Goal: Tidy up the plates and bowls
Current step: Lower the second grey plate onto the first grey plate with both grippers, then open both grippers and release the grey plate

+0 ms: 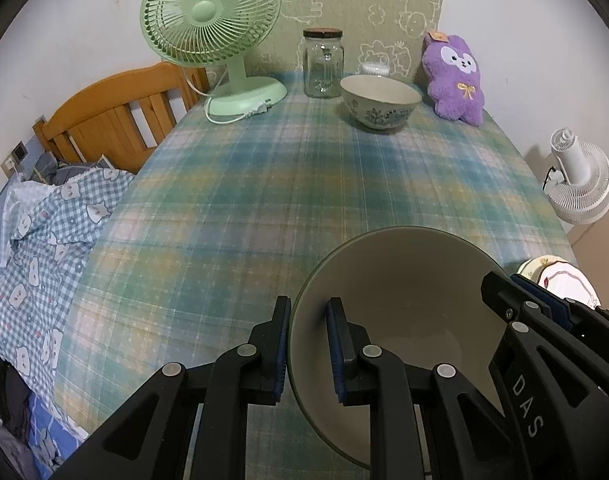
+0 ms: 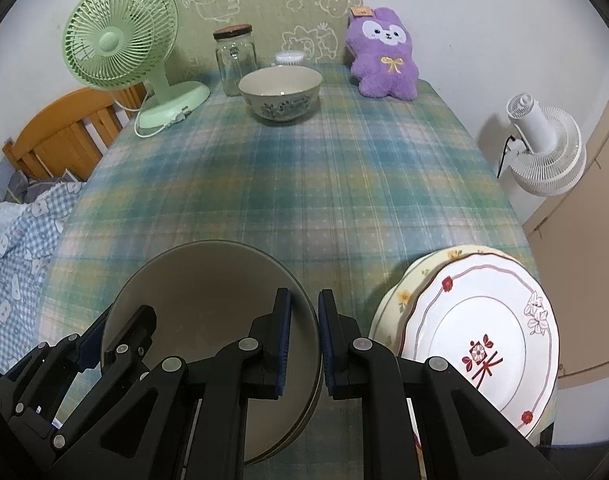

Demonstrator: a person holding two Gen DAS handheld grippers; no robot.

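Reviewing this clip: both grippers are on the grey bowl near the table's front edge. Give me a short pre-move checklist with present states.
1. Left gripper clamps the grey bowl rim, one pad inside, one outside: ok.
2. Right gripper clamps the opposite rim: ok.
3. Bowl looks empty: ok.
4. Plate stack sits beside the bowl, apart: ok.
5. Floral bowl at the far end stands upright, open: ok.
6. Grey bowl resting on the tablecloth or lifted: cannot tell.

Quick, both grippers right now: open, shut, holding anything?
Left gripper: shut on the grey bowl, clamping its left rim.
Right gripper: shut on the same bowl's right rim.
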